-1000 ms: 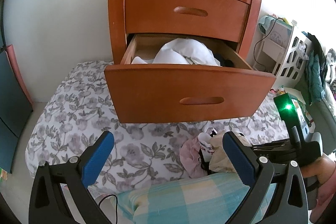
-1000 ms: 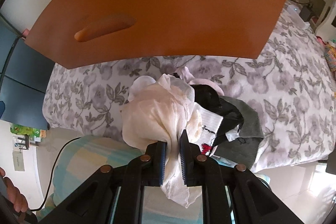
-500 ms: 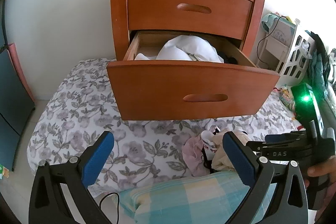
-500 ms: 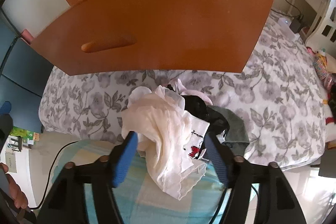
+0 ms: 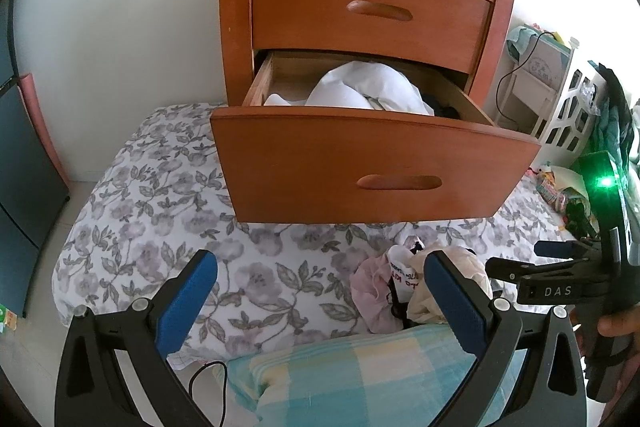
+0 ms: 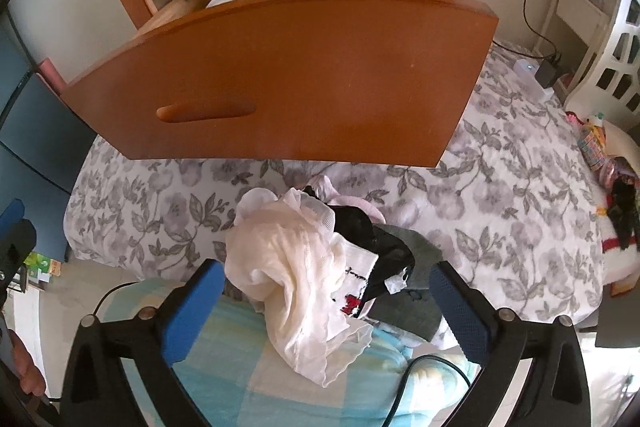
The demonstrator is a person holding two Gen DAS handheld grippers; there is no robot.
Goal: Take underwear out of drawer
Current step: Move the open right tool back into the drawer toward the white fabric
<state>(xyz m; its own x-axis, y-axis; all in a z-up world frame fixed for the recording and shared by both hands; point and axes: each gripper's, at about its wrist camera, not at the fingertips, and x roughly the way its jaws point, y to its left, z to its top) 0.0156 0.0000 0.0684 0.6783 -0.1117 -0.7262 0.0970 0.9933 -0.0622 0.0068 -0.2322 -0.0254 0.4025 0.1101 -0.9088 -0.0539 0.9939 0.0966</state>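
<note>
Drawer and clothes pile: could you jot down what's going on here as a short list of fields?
drawer: lower drawer pulled open, upper one shut
in drawer: white cloth heaped inside, something dark at the right
taken out: cream underwear on top of a small clothes pile on the floral bedding
right hand-held gripper: jaws opening, wide on either side of the cream underwear, not touching it
left hand-held gripper: open, empty, above the bedding

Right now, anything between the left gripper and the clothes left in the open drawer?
Only the drawer front: the white clothes lie behind and above it, so the open left gripper must go over its top edge. Nothing else visible blocks.
</note>
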